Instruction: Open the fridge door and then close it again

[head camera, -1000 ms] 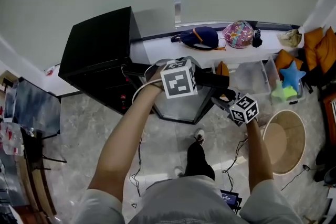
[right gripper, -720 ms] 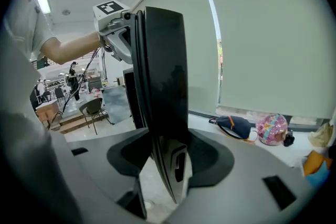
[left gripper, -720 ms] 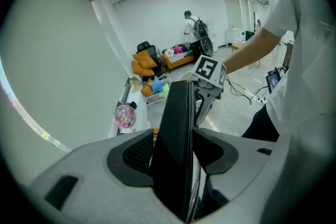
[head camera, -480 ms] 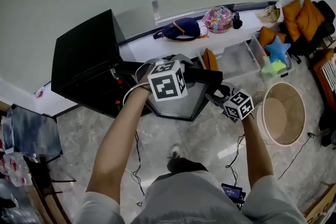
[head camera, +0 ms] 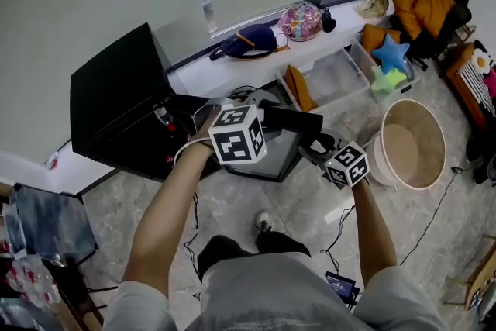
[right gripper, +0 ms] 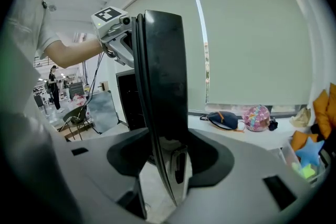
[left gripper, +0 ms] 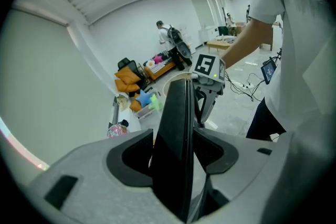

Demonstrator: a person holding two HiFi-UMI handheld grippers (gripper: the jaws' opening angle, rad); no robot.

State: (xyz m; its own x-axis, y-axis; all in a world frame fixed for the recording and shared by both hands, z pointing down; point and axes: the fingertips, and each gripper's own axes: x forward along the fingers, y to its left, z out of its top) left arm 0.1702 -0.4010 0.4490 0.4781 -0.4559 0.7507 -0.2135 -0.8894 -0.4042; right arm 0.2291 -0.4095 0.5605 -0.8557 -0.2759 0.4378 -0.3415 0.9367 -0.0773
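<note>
The small black fridge (head camera: 116, 101) stands at the left of the head view, its door (head camera: 275, 155) swung out over the floor. My left gripper (head camera: 260, 116) is shut on the door's top edge, and my right gripper (head camera: 319, 147) is shut on the same door further right. In the left gripper view the dark door slab (left gripper: 177, 139) fills the gap between the jaws of the left gripper (left gripper: 178, 165), with the right gripper (left gripper: 209, 78) beyond. In the right gripper view the door edge (right gripper: 160, 102) sits clamped in the right gripper (right gripper: 170, 165), with the left gripper (right gripper: 116, 29) up left.
A white ledge (head camera: 232, 70) behind the fridge carries a navy bag (head camera: 248, 39) and a pink bag (head camera: 298, 18). A clear bin (head camera: 337, 74), a blue star toy (head camera: 387, 52) and a round wooden tub (head camera: 411, 143) stand right. Cables lie on the floor by my feet.
Both grippers have travelled sideways together with the door, still clamped on it. The head view has swung, so the fridge sits lower left and more of the room's right side shows.
</note>
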